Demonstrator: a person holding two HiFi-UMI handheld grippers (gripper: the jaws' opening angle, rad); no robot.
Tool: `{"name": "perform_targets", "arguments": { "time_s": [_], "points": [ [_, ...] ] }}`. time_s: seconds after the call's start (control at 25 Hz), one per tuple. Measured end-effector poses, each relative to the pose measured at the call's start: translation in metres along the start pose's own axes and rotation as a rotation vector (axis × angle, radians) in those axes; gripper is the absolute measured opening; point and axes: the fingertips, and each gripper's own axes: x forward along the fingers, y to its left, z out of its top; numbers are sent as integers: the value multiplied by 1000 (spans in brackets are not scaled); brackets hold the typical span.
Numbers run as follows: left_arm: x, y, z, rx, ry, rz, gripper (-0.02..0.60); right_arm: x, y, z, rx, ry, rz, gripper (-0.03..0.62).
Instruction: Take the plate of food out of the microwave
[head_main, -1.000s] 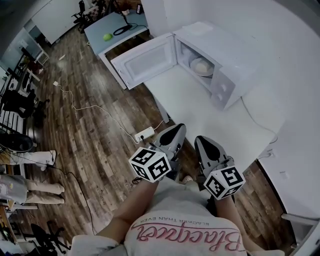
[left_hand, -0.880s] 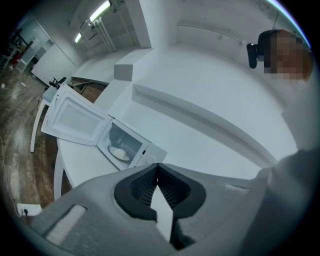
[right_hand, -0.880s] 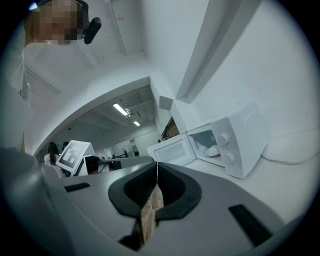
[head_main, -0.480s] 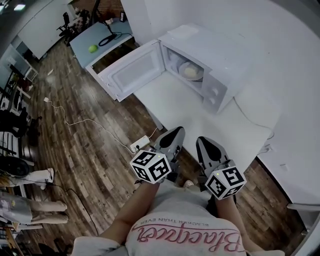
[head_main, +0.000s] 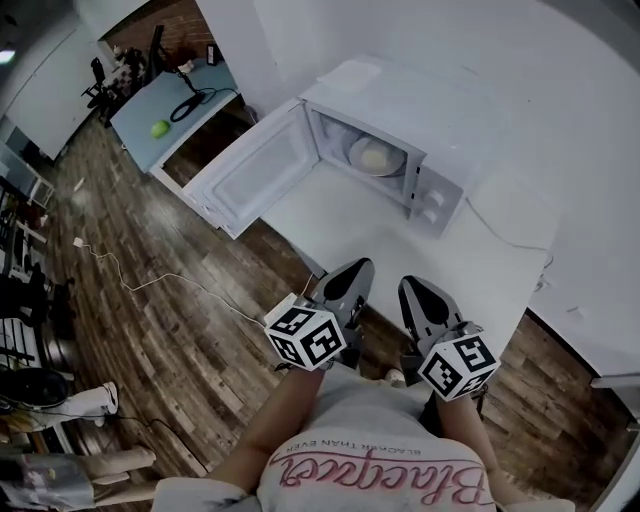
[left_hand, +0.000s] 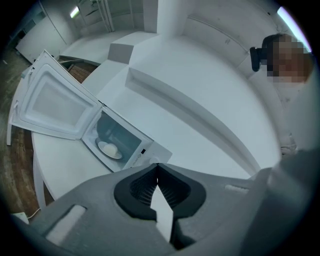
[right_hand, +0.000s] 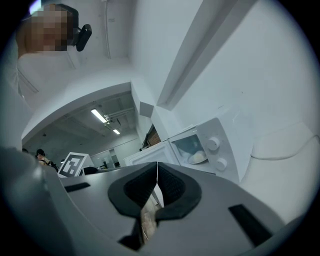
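A white microwave (head_main: 425, 125) stands on the white table (head_main: 470, 270) with its door (head_main: 250, 175) swung wide open to the left. Inside sits a plate (head_main: 375, 157) with a pale mound of food; the plate (left_hand: 109, 149) shows in the left gripper view and the plate (right_hand: 197, 158) in the right gripper view too. My left gripper (head_main: 358, 268) and right gripper (head_main: 408, 285) hang close to my body, well short of the microwave, both shut and empty. Their tips touch in the left gripper (left_hand: 157, 166) and the right gripper (right_hand: 157, 165).
A blue-grey desk (head_main: 165, 100) with a green ball (head_main: 159, 129) stands at the far left. A cable and power strip (head_main: 135, 285) lie on the wooden floor. The table's near edge runs just ahead of my grippers. A person's legs (head_main: 70, 465) show at the lower left.
The view has shifted: the microwave and table now sit lower and further left in the head view. Both grippers stay shut and keep their place near my body.
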Motion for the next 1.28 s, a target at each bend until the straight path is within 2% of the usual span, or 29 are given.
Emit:
{"name": "perform_targets", "arguments": {
  "time_s": [0.56, 0.72, 0.84, 0.96, 1.12, 1.28],
  "points": [
    [42, 46, 21, -80, 87, -136, 8, 52, -15, -3, -33, 10, -147, 14],
    [56, 55, 26, -126, 115, -192, 94, 71, -21, -1, -43, 5, -164, 14],
    [66, 65, 31, -212, 131, -234, 194, 84, -24, 0, -49, 9, -182, 14],
    [75, 74, 39, -295, 134, -279, 198, 96, -28, 0, -53, 11, -201, 14],
    [81, 88, 52, -301, 109, -300, 198, 109, -35, 1, -53, 8, -237, 14],
    [89, 97, 54, -330, 134, -325, 196, 120, -41, -1, -50, 11, -275, 14]
  ]
}}
